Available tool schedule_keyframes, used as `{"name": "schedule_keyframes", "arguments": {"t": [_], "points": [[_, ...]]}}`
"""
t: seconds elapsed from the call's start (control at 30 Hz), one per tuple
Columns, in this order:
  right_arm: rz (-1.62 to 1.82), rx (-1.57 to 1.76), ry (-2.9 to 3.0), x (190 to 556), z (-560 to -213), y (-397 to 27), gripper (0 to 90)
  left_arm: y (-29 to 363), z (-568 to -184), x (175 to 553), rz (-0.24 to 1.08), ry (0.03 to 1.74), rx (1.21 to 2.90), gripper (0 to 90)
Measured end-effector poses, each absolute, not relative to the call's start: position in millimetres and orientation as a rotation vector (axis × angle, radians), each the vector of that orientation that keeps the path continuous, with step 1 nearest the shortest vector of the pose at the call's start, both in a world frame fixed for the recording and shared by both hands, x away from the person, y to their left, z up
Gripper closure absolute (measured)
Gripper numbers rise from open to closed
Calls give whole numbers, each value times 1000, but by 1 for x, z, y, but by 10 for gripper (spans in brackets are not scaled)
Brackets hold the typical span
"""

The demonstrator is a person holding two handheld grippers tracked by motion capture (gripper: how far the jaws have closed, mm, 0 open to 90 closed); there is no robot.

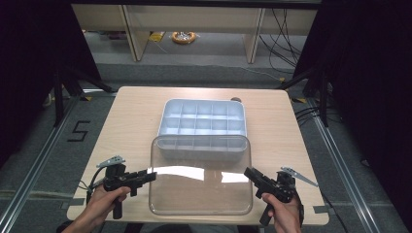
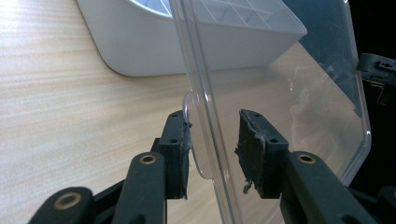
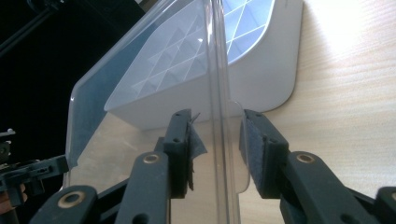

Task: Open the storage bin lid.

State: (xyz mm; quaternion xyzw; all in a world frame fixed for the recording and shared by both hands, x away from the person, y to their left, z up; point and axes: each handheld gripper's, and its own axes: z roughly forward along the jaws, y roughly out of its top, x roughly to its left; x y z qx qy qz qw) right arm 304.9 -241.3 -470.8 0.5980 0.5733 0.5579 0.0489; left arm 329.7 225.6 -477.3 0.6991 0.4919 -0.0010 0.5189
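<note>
A large clear plastic lid (image 1: 199, 189) hangs over the near half of the table, its far edge overlapping the front of a white compartment tray (image 1: 165, 121). My left gripper (image 1: 153, 175) is shut on the lid's left edge, and my right gripper (image 1: 248, 172) is shut on its right edge. In the left gripper view the jaws (image 2: 212, 144) straddle the lid (image 2: 289, 93) at a small tab, with the tray (image 2: 140, 46) behind. In the right gripper view the jaws (image 3: 217, 144) clamp the lid's rim (image 3: 93, 116) in front of the tray (image 3: 275, 70).
The light wooden table (image 1: 131, 126) has bare strips left and right of the tray. Its compartments look empty. Dark curtains flank the table, and desk legs and cables stand on the floor beyond it.
</note>
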Motion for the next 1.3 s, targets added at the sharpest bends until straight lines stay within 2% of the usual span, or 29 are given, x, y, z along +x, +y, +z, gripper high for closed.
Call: {"name": "schedule_keyframes", "arguments": {"t": [1.3], "points": [[1608,1858,1849,279,-495,-238,638,223,-500,313,-28,1189,1769,621]]}}
